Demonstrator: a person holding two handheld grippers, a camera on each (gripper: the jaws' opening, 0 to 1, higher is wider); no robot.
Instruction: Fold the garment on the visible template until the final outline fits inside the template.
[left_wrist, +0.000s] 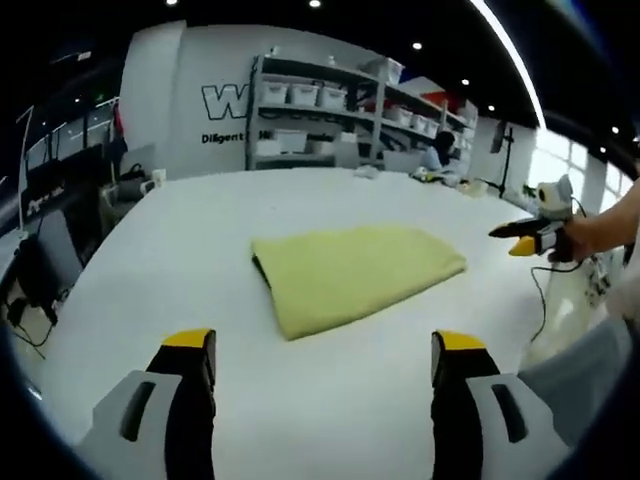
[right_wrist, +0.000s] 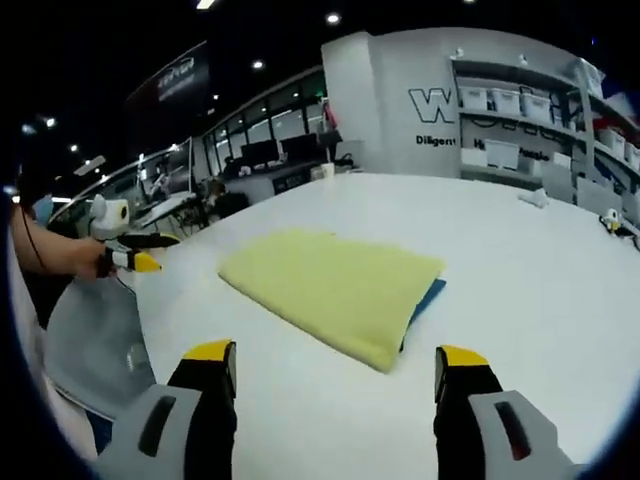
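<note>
Left gripper (left_wrist: 325, 375) with black jaws, yellow tips, grey housings, right gripper (right_wrist: 335, 385) seemingly identical

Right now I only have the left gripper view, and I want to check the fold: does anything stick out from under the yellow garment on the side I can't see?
Observer: Yes. In the right gripper view a strip of blue template peeks out from under one edge of the yellow garment.
Operator: Is the right gripper holding any cloth?
Observer: No. The right gripper has its jaws apart and empty, over bare white table, short of the garment.
Operator: Where does my left gripper sit from that side?
Observer: The left gripper is near the table's edge, held in a hand, well clear of the garment.
</note>
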